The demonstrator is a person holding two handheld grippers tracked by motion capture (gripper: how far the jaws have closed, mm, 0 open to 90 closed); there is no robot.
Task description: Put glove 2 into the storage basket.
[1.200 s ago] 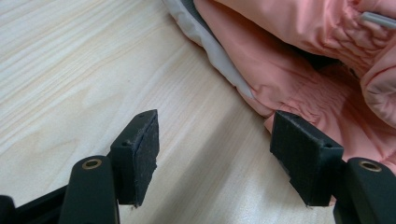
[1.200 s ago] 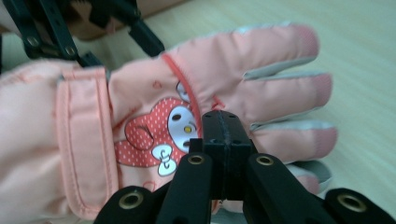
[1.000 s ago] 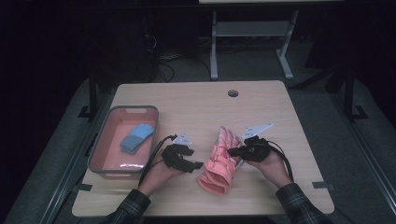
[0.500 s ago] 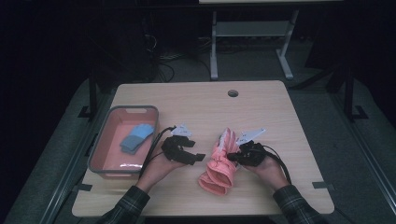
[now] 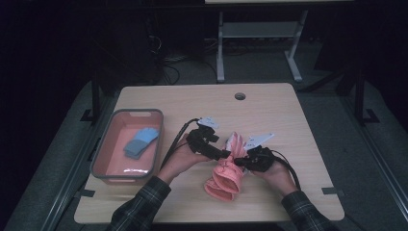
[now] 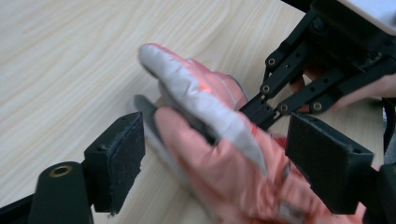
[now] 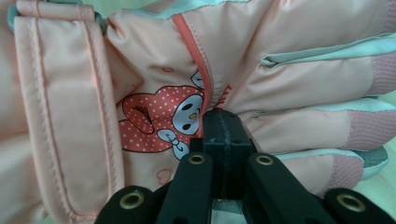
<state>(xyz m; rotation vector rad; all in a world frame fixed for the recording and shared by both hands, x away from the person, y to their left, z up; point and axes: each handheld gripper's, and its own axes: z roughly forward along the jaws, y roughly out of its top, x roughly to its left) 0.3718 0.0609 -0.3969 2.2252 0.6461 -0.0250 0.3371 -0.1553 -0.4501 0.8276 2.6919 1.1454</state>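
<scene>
Pink glove [image 5: 225,174]: lies on the counter [image 5: 288,125] a little right of the middle, nearer the near edge than the far one, cuff toward the near edge and glove fingers toward the far edge. A cartoon print shows on its back in the right gripper view.

Left gripper [image 5: 222,155]: held in the person's left hand [image 5: 183,159], forearm in a plaid sleeve coming up from the near edge and angled right. The gripper points right toward the glove. Its fingers [image 6: 116,163] stand wide apart and have just been opening; the glove's silver-tipped fingers lie between them, no pad pressing.

Right gripper [image 5: 240,163]: held in the right hand [image 5: 274,174], forearm rising from the near edge and angled left. Its fingers [image 7: 223,135] are closed together, pinching a fold of the glove's back near the print.

Pink bin [image 5: 111,144]: by the left edge, holding a blue cloth [image 5: 140,140].
</scene>
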